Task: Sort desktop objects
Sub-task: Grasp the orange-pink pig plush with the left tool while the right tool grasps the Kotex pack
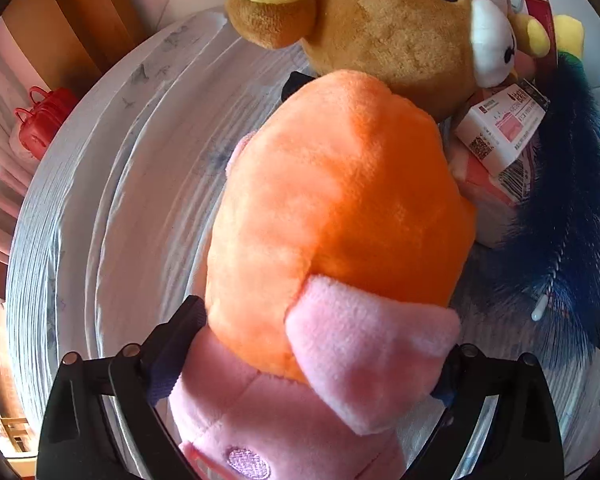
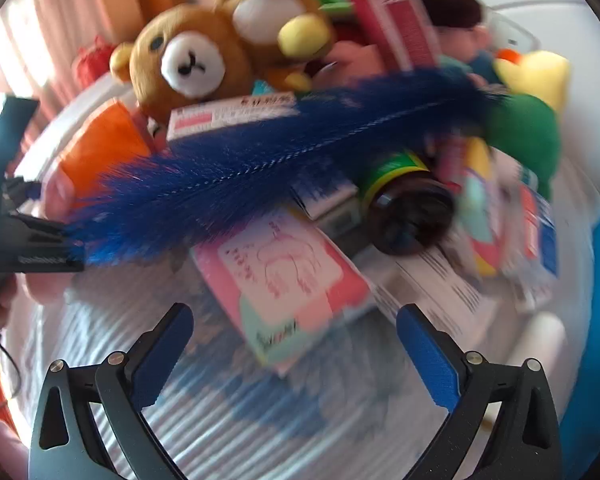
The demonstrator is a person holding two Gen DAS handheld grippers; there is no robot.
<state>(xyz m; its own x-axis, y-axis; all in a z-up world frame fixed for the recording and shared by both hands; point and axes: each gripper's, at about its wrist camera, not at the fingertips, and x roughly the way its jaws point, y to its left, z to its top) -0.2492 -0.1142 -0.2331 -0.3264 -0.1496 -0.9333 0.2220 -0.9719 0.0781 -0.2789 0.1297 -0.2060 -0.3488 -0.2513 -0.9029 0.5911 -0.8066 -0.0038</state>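
The left gripper (image 1: 300, 364) clamps an orange and pink plush toy (image 1: 332, 216), its fingers pressed into the pink lower part on both sides; the soft body bulges forward beyond the fingertips. Just ahead of the toy sits a brown bear plush (image 1: 388, 28), and ahead to the right lie a pink and white carton (image 1: 504, 128) and a blue feathery brush (image 1: 564, 208). To carry the plush out cleanly, I judge it best to raise it before swinging away, so its bulk does not drag the bear or the carton. The right gripper (image 2: 296, 344) is wide apart and empty, with a pink box (image 2: 284, 276) just ahead between its fingers on the pale table (image 2: 260, 420); that view is blurred
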